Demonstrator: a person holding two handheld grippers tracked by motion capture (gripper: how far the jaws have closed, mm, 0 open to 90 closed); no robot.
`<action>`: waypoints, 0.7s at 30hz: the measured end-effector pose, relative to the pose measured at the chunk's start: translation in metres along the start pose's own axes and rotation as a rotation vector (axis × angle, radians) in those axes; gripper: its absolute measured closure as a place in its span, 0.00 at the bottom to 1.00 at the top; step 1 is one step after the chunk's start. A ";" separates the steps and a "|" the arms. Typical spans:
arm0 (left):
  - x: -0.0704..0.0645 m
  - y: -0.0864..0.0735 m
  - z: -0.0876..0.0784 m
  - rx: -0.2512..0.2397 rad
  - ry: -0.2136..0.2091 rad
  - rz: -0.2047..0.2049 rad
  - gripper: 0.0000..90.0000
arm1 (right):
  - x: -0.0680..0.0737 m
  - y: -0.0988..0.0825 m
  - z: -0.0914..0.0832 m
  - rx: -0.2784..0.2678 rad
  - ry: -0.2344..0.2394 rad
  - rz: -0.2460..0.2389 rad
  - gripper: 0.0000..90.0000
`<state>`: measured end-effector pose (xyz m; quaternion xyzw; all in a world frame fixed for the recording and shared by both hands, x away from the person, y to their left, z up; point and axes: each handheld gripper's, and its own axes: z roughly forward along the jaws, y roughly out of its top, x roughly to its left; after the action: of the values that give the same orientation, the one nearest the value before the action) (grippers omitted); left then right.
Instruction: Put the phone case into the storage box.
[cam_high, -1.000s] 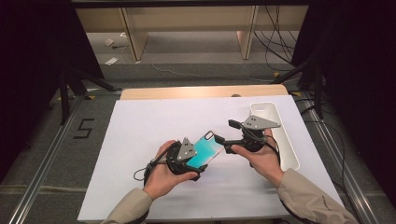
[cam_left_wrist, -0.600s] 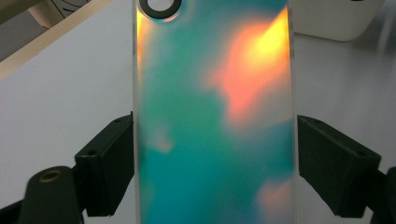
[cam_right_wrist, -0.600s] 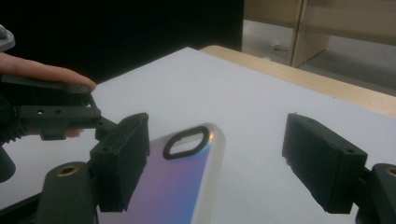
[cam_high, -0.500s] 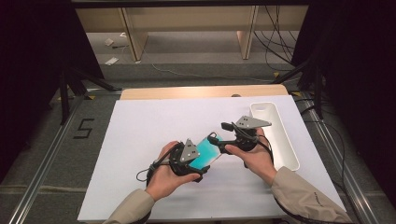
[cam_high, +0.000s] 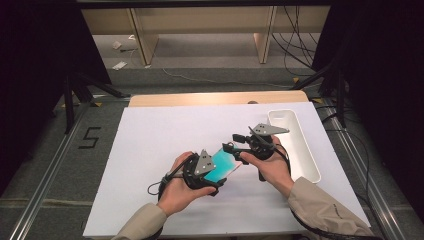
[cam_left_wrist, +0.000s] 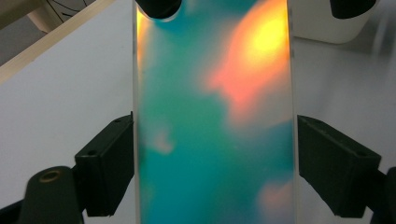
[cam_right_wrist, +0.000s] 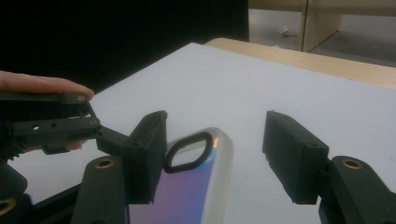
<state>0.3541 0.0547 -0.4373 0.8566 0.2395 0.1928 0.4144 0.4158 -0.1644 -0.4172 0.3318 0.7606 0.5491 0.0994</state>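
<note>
Above the white table (cam_high: 150, 150), near its middle, the iridescent phone case (cam_high: 223, 166) is clamped across its width by the left gripper (cam_high: 215, 172), while the right gripper (cam_high: 231, 142), whose half-open jaws have just been closing, is brought around its camera end for a likely handover.

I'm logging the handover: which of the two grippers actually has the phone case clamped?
The left gripper: its pads press both long edges of the iridescent phone case. The right gripper has just been closing around the camera-cutout end, one pad still apart.
</note>
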 end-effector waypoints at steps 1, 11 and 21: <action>0.000 0.000 0.000 -0.001 0.002 -0.002 0.19 | 0.000 0.000 0.000 0.000 0.000 0.000 0.48; 0.000 0.000 0.000 -0.001 -0.003 -0.002 0.19 | 0.003 0.000 0.003 0.010 0.028 0.019 0.56; 0.001 0.000 0.000 -0.009 -0.007 -0.010 0.19 | 0.003 0.001 0.005 0.019 0.055 0.048 0.66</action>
<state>0.3548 0.0554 -0.4371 0.8543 0.2413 0.1887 0.4200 0.4167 -0.1590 -0.4173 0.3358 0.7601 0.5529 0.0619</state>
